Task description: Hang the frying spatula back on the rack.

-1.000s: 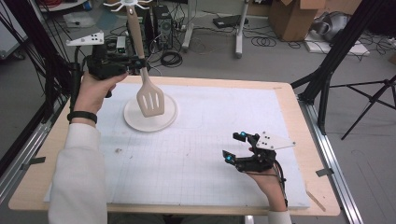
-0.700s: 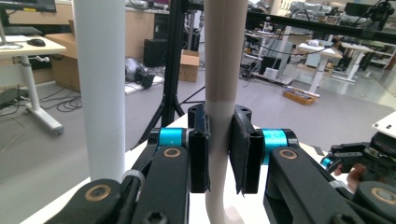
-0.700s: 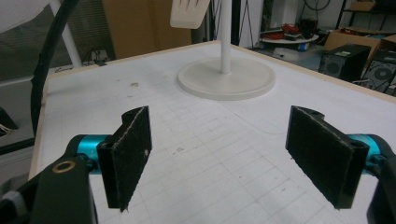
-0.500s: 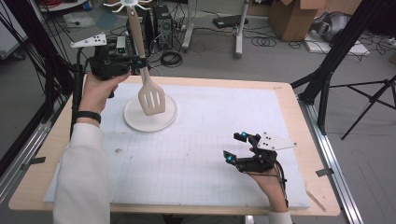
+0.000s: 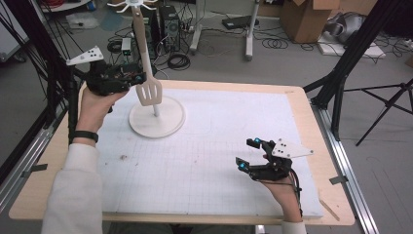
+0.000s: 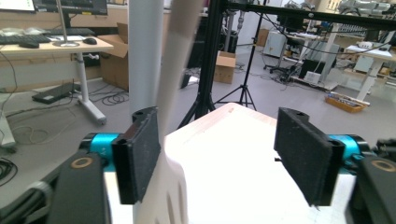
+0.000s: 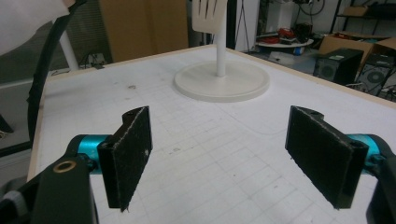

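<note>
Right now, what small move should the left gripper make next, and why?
Probably close the left gripper on the spatula. Its jaws stand wide open, the spatula hangs from the rack against one pad, and the other pad is well apart. The right gripper sits open, low over the mat.

A robotics lab: black tripods [image 5: 380, 105], computer towers [image 5: 168, 22], floor cables [image 5: 277, 41], cardboard boxes [image 5: 304, 17], and equipment-laden workbenches [image 6: 51, 46]
</note>
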Tool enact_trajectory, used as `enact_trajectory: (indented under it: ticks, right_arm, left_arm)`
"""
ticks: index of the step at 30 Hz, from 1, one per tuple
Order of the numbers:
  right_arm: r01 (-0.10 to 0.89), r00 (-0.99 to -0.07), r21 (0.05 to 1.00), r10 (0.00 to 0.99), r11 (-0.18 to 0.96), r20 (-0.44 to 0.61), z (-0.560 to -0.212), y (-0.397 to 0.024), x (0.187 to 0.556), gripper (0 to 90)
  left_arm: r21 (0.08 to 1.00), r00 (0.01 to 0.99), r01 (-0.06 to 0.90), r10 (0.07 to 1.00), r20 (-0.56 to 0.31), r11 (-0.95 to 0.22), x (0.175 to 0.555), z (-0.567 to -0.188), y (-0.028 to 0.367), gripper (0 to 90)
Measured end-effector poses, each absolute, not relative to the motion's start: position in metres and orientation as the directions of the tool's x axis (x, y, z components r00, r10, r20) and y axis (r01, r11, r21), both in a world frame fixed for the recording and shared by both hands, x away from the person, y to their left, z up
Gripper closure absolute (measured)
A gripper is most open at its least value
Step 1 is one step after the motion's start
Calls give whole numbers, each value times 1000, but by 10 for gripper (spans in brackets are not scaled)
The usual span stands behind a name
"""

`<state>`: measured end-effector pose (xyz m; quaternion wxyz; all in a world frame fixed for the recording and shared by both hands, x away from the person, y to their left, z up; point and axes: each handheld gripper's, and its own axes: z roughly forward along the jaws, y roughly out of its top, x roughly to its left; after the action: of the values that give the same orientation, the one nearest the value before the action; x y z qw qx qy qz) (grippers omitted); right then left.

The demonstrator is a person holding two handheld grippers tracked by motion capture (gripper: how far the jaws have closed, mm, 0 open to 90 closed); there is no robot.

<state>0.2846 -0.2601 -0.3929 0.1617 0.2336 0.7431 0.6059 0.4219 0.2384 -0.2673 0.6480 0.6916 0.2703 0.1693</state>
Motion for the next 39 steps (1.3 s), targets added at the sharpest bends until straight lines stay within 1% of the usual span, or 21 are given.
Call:
enact_trajectory:
  ticks: [5,8,9,10,11,12,15,16,19,22,24,26,31,39]
  right_arm:
    - [157,-832,975,553,154,47,-393,-265,283,219]
    - [147,-828,979,559,143,43,-391,-268,282,219]
    - [147,-828,979,559,143,43,-391,-268,282,219]
    - [152,-829,978,558,140,49,-392,-268,283,219]
    - [152,-829,978,558,140,49,-392,-268,283,219]
    - [153,-829,977,558,148,45,-393,-268,284,219]
    - [165,-831,974,555,157,51,-394,-265,285,218]
    - [164,-833,973,552,164,48,-394,-264,285,218]
    - [164,-833,971,552,172,43,-394,-264,284,218]
    - [169,-829,971,557,170,47,-395,-265,284,217]
    - [166,-830,972,556,168,46,-395,-266,284,216]
    - [169,-829,971,557,168,49,-394,-266,284,214]
    - [170,-832,971,553,170,49,-395,-265,284,210]
    - [178,-831,968,554,179,51,-397,-263,285,207]
  left_arm:
    - [991,815,128,572,-90,-28,404,-275,242,278]
    - [992,845,116,529,-76,-42,383,-284,240,258]
    - [992,845,116,529,-76,-42,383,-284,240,252]
    - [993,860,109,506,-69,-50,372,-290,236,251]
    - [993,860,109,506,-69,-50,372,-290,236,251]
    - [992,871,103,488,-57,-67,361,-299,232,252]
    - [992,885,99,463,-51,-79,350,-308,227,252]
    - [991,894,93,446,-40,-97,338,-318,222,252]
    - [990,904,91,425,-38,-105,328,-327,217,252]
    - [990,923,101,381,-55,-103,313,-345,209,246]
    - [989,926,105,374,-59,-105,310,-349,207,239]
    - [987,928,110,368,-59,-119,303,-363,204,228]
    - [987,924,113,378,-61,-117,296,-382,204,219]
    - [986,916,124,394,-72,-107,293,-395,212,213]
